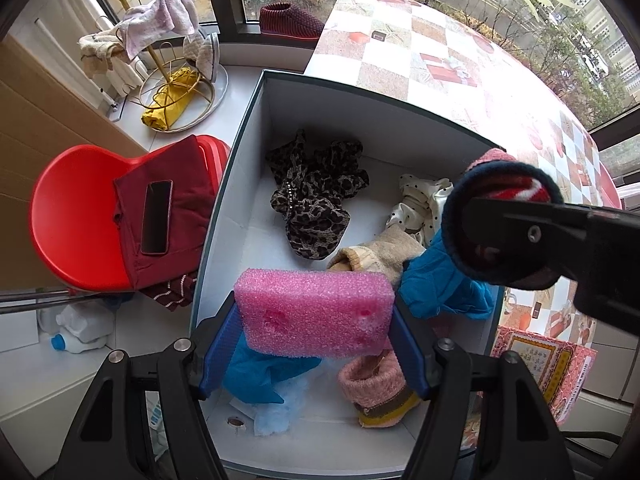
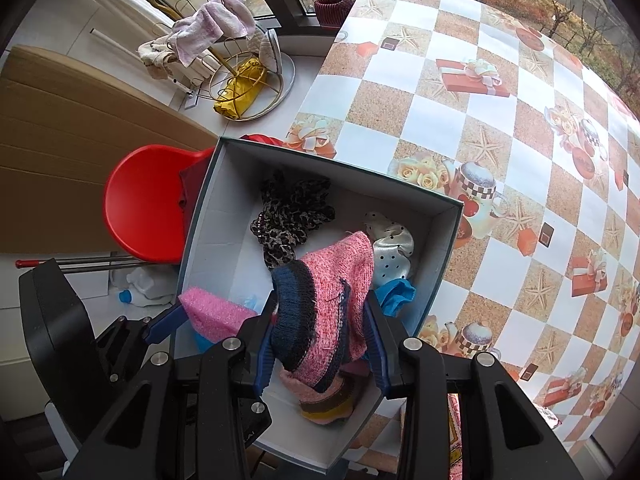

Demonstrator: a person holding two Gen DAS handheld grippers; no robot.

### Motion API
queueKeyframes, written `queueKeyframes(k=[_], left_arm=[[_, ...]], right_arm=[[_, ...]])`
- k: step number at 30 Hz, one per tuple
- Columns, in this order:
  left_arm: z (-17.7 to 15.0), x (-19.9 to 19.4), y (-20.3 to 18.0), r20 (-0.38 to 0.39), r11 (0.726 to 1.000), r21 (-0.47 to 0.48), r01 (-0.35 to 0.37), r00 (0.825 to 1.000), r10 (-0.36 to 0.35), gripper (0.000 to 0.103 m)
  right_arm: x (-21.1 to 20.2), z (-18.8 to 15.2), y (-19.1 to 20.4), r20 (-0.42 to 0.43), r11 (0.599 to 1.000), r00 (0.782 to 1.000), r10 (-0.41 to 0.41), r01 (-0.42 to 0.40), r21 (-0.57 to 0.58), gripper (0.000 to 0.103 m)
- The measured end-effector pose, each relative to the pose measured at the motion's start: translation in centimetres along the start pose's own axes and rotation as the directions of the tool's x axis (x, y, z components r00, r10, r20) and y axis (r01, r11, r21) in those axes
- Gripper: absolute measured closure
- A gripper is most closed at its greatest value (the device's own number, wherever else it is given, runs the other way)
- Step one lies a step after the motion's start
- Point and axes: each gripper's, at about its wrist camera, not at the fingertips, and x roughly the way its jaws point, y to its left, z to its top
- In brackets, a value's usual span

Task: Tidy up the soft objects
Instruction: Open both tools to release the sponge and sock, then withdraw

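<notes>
A white box with a dark rim (image 1: pixel 256 92) (image 2: pixel 224 142) stands at the table's edge. My left gripper (image 1: pixel 316 344) is shut on a pink foam sponge (image 1: pixel 316 312) (image 2: pixel 212 312), held above the box's near end. My right gripper (image 2: pixel 320 344) is shut on a pink knit sock with a navy cuff (image 2: pixel 332 288) (image 1: pixel 500 200), held over the box's right side. Inside lie a leopard-print cloth (image 1: pixel 316 196) (image 2: pixel 288 212), a white dotted satin piece (image 1: pixel 420 200) (image 2: pixel 390 248), a beige sock (image 1: pixel 380 256), blue cloth (image 1: pixel 440 284) and another pink sock (image 1: pixel 380 392).
A checkered tablecloth (image 2: pixel 500 160) covers the table to the right. To the left stands a red chair (image 1: pixel 76 232) with a maroon garment and a phone (image 1: pixel 156 216). A gold rack with towels (image 1: pixel 160 40) sits by the window. A bottle (image 1: pixel 80 332) lies on the floor.
</notes>
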Motion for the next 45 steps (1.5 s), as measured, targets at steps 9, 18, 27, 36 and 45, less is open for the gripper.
queueKeyframes(k=[9,18,27,36,45], left_arm=[[-0.4,0.2,-0.3,-0.04,0.997,0.012,0.077,0.996,-0.076,0.022],[-1.2,-2.6,-0.6,0.097,1.0,0.017,-0.025,0.995,0.023,0.0],[-1.8,-5.7,0.2,0.123,1.0,0.013,0.001,0.992,-0.003,0.0],[-4.9,-6.4,0.2,0.066,0.999,0.017,-0.031,0.997,0.03,0.0],[-7.3,-6.4,-0.4,0.028,0.995,0.07,-0.077,0.997,0.075,0.0]], right_arm=[[-0.2,-0.2,-0.4,0.004,1.0,1.0,0.0,0.0,0.009,0.025],[-3.5,-1.7,-2.5,0.072,0.998,0.997,-0.002,-0.002,0.061,0.001],[-7.7,-4.9,-3.5,0.158,0.994,0.987,0.034,-0.049,0.094,0.001],[-7.6,-8.8,-2.4,0.118,0.998,0.993,0.016,-0.023,0.064,0.001],[-6.3,-11.0,-1.1,0.077,0.999,0.997,-0.02,0.017,0.04,0.001]])
